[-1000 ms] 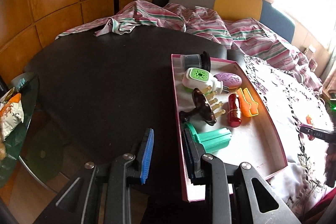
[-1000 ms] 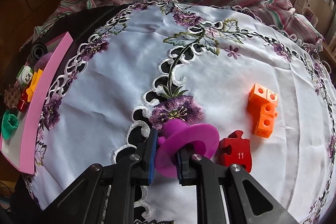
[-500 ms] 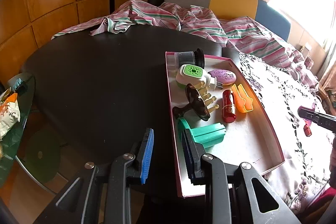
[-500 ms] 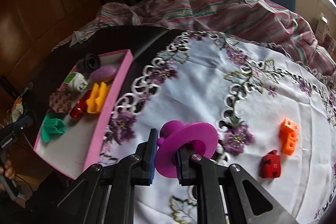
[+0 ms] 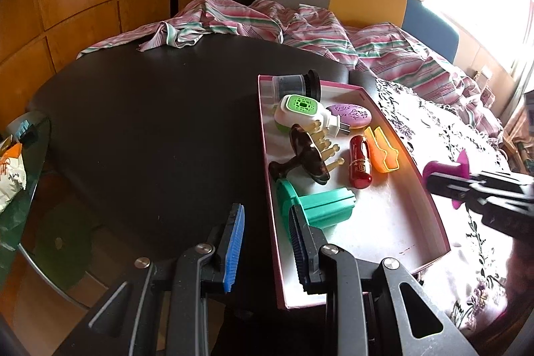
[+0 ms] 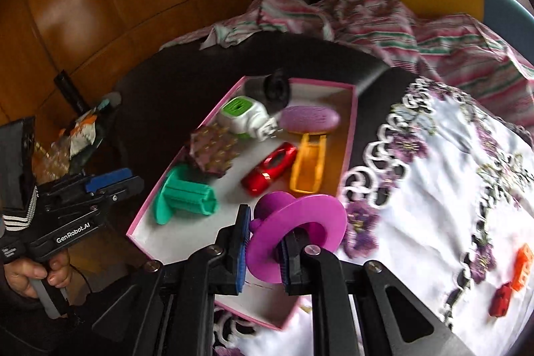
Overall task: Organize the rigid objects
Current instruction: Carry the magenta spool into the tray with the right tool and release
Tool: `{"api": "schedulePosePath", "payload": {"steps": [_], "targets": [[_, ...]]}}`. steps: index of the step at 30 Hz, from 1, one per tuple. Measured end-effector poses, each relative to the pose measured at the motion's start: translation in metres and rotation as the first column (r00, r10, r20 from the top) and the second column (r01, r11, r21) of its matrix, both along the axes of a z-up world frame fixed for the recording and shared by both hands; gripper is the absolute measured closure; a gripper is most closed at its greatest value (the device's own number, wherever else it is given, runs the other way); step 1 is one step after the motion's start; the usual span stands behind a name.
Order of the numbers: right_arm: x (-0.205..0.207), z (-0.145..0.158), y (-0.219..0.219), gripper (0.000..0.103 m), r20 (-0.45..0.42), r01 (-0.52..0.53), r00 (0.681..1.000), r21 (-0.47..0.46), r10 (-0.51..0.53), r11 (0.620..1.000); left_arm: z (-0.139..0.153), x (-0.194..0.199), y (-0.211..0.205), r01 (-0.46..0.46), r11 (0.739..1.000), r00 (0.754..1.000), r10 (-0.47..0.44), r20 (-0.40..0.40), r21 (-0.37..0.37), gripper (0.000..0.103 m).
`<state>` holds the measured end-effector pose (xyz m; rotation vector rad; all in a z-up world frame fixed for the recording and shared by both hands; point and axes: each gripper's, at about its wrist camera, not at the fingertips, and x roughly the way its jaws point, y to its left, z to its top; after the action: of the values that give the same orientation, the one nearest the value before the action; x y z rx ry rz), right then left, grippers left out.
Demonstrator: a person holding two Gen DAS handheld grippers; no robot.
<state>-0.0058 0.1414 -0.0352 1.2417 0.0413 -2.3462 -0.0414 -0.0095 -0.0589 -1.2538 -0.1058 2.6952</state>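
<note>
Pinched between pads of right gripper [image 6: 262,251], a magenta plastic spool w/ wide round flange [image 6: 297,239] is held above the near right part of the shallow pink-edged cardboard tray [image 6: 348,135]; in left wrist view the spool [image 5: 462,170] is seen just over the tray's right wall. Left gripper [image 5: 267,242] is held at the tray's near left corner w/ the left wall [image 5: 270,189] between its fingers; whether the pads press on it can't be told. In the tray are lying: teal plastic spool [image 5: 317,206], glossy red lipstick-shaped tube [image 5: 359,165], orange plastic clip [image 5: 382,152], brown bristled massage brush [image 5: 310,154], white-green plug-in device [image 5: 302,112], lilac oval soap-like piece [image 5: 348,115], grey-black capped jar [image 5: 295,85]. On the white embroidered cloth [image 6: 444,182], well apart from the tray, an orange block [image 6: 522,266] & red piece [image 6: 500,301] are left.
</note>
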Motion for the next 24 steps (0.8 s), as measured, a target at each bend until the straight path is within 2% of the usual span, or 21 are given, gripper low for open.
{"api": "schedulePosePath", "payload": {"steps": [4, 8, 11, 16, 18, 20, 24], "targets": [[-0.010, -0.017, -0.018, 0.089, 0.033, -0.036, 0.999, 0.039, 0.035, 0.999, -0.003, -0.001, -0.002, -0.006, 1.000, 1.000, 0.005, 0.007, 0.003, 0.075], [-0.025, -0.038, -0.017, 0.089, 0.065, 0.017, 0.998, 0.106, -0.024, 0.994, -0.004, 0.000, -0.002, -0.004, 1.000, 1.000, 0.004, 0.012, 0.002, 0.075], [-0.026, -0.045, -0.014, 0.080, 0.063, 0.034, 0.997, 0.104, -0.041, 0.994, -0.005, 0.000, -0.002, -0.006, 1.000, 1.000, 0.006, 0.016, 0.004, 0.075], [-0.020, -0.044, -0.009, 0.077, 0.064, 0.035, 0.997, 0.083, -0.040, 0.996, -0.006, -0.001, -0.003, -0.006, 1.000, 1.000, 0.006, 0.019, 0.006, 0.075], [-0.016, -0.041, -0.005, 0.070, 0.067, 0.038, 0.997, 0.075, -0.043, 0.996, -0.006, -0.001, -0.004, -0.008, 1.000, 1.000, 0.008, 0.019, 0.007, 0.075], [-0.014, -0.038, -0.002, 0.068, 0.066, 0.047, 0.996, 0.080, -0.053, 0.996, -0.007, -0.001, -0.004, -0.008, 1.000, 1.000, 0.008, 0.019, 0.007, 0.075], [-0.012, -0.034, 0.004, 0.068, 0.062, 0.064, 0.996, 0.075, -0.068, 0.995, -0.007, -0.001, -0.003, -0.004, 1.000, 1.000, 0.004, 0.018, 0.004, 0.075]]}}
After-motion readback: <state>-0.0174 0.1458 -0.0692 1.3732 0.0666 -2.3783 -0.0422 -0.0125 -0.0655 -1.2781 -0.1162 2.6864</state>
